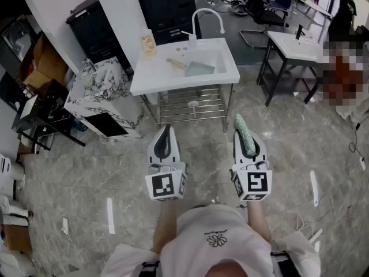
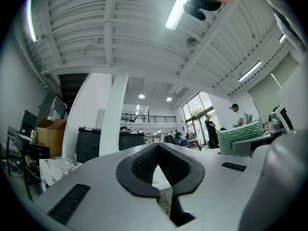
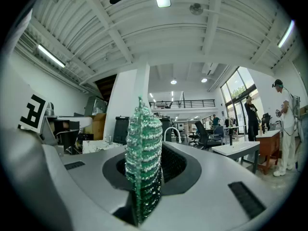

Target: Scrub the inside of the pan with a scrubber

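The grey pan (image 1: pixel 199 68) with a wooden handle lies in the basin of the white sink table (image 1: pixel 151 74), well ahead of both grippers. The green mesh scrubber (image 1: pixel 244 135) sticks forward out of my right gripper (image 1: pixel 243 138), which is shut on it. In the right gripper view the scrubber (image 3: pixel 143 153) stands upright between the jaws of the gripper (image 3: pixel 144 189). My left gripper (image 1: pixel 166 128) is held beside it, shut and with nothing in it; its pads (image 2: pixel 144 163) meet at the tip. The scrubber (image 2: pixel 240 138) also shows at the right of the left gripper view.
A curved faucet (image 1: pixel 207 15) rises behind the basin and a small yellow carton (image 1: pixel 149 42) stands on the counter. A marble-patterned cabinet (image 1: pixel 104 97) sits left of the sink, a second sink table (image 1: pixel 295 46) to the right. Cables (image 1: pixel 323 224) lie on the tiled floor.
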A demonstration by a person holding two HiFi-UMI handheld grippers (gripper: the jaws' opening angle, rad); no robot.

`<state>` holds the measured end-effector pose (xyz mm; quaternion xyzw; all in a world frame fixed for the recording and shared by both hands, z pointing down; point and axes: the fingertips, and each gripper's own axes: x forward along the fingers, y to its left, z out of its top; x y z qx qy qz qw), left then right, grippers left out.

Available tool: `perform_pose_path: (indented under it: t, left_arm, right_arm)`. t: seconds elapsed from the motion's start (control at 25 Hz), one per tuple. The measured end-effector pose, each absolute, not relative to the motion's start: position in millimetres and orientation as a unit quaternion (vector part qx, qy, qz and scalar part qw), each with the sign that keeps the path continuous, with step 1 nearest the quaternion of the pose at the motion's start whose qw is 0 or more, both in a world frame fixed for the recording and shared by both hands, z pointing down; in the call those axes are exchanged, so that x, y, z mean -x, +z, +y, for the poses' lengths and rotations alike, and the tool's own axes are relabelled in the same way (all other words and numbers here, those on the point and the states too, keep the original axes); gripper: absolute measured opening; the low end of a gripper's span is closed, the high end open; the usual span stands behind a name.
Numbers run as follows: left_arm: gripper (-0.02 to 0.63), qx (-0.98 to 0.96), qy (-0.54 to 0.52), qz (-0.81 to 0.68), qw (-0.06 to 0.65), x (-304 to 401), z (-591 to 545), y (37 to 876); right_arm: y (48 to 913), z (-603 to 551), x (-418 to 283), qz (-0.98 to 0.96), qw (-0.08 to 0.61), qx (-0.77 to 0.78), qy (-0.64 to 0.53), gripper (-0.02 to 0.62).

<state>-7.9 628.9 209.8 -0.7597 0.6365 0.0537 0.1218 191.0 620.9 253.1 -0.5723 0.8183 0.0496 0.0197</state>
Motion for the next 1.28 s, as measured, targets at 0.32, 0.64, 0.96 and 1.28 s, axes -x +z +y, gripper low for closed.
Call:
perform_pose_path:
  t: [0.32,0.64,0.96,1.28]
  left_arm:
    - [0.015,0.758,0.047,0.64,0.115,9.7,617.3,219.3]
    - [0.015,0.757,0.045,0.644,0.1,17.3,588.6,226.3]
    - [0.015,0.77,0.057,0.626,0.113,14.6,512.0,221.4]
    - [0.015,0.781,0.08,0.606,0.128,29.3,376.1,204.2]
  right_arm:
    - [258.7,608.5,-189.6,0.821,0.02,0.57,0.041,0.063]
    - [260.8,585.9,-182.7,0.833,0.025,0.551,0.042,0.063]
    - [247.7,522.0,-194.8,0.823,0.045,0.565,0.042,0.064]
    - [229.0,392.3,-187.0,0.804,0.057,0.588,0.064,0.064]
